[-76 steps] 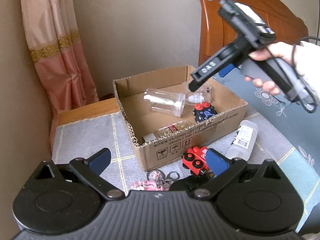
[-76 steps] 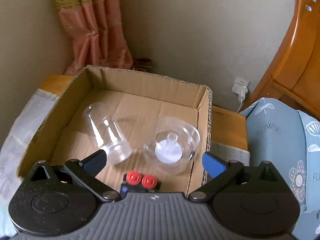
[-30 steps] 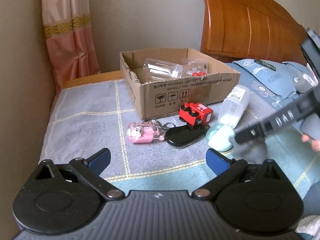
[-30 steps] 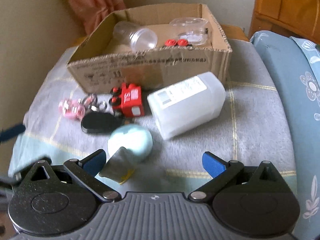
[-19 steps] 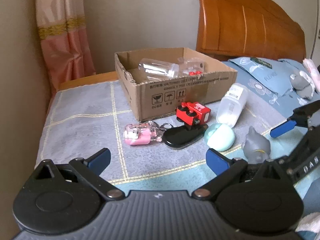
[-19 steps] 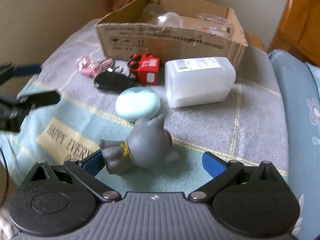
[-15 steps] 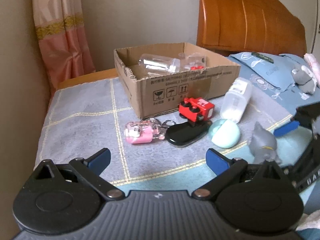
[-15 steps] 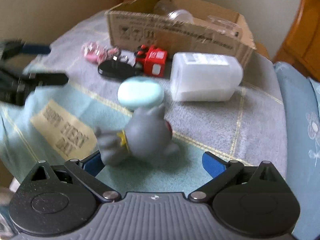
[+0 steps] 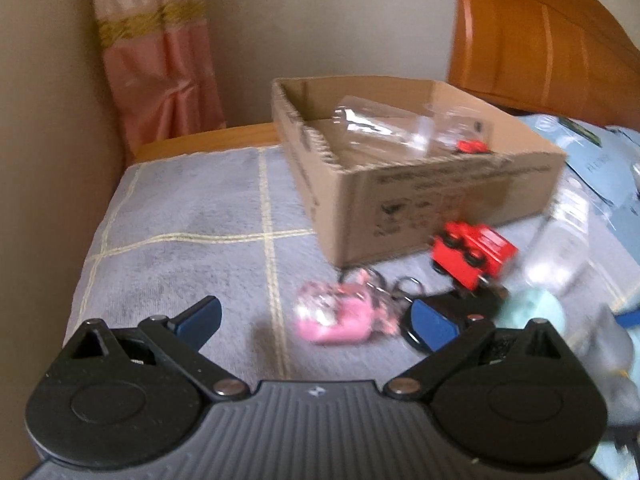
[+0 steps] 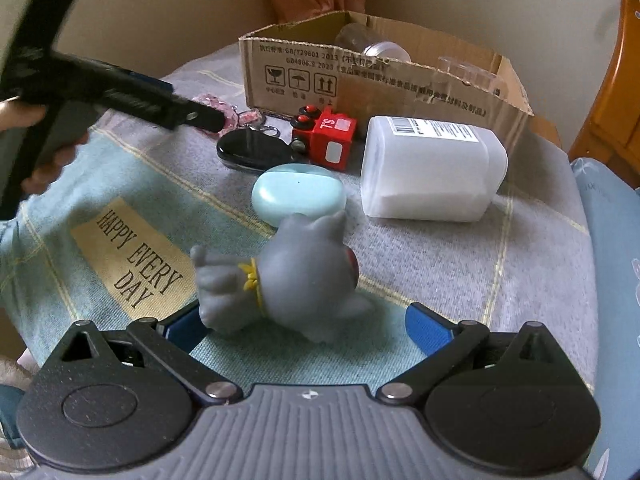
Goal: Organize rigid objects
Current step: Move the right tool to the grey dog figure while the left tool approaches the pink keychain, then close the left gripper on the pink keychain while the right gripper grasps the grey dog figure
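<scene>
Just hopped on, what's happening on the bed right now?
Some clear containers already lie in the cardboard box. The right gripper is open, with the grey cat figure between its fingers, not yet clamped. The left gripper is open over the pink keychain. The red toy train, teal case and white bottle lie outside the box.

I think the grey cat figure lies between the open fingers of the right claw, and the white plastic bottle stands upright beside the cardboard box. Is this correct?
Not fully. In the right wrist view the white plastic bottle lies on its side in front of the cardboard box, not upright. The grey cat figure does lie between the open fingers of the right claw.
</scene>
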The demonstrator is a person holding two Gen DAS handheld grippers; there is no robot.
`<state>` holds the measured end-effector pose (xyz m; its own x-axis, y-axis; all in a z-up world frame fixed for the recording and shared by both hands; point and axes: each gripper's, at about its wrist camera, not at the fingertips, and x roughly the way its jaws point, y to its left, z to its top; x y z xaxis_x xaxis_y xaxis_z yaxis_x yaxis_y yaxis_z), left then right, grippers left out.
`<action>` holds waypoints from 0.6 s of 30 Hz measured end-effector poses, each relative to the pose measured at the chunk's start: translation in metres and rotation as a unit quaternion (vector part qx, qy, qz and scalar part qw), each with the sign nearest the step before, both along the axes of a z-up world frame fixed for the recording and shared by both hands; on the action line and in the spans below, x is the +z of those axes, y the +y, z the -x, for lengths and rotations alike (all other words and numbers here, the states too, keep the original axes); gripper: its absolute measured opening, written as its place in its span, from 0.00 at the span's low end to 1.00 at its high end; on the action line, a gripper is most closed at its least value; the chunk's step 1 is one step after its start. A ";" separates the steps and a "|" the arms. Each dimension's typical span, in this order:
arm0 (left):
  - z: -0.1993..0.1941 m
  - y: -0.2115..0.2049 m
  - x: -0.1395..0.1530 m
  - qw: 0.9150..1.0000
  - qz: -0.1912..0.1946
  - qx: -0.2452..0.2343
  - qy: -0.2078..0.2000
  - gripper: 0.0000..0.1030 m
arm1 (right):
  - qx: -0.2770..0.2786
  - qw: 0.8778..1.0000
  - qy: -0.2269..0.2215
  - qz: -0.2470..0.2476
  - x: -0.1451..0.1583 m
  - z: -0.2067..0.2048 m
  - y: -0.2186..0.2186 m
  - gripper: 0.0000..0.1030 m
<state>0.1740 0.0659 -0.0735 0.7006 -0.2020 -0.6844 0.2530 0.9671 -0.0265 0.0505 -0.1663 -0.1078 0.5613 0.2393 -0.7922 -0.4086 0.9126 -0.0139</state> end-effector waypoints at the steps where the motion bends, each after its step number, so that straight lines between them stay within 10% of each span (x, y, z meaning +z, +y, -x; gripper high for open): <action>1: -0.003 0.001 -0.002 1.000 0.003 0.004 0.002 0.98 | 0.001 1.000 -0.003 -0.001 -0.001 0.001 -0.001 1.00; 18: -0.006 0.020 -0.017 1.000 -0.025 0.001 0.003 0.98 | 0.001 1.000 -0.024 -0.010 -0.004 0.006 -0.003 1.00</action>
<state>0.1800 0.0855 -0.0902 0.6964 -0.1653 -0.6983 0.2505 0.9679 0.0207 0.0442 -0.1695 -0.1119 0.5974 0.2554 -0.7602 -0.4095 0.9122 -0.0154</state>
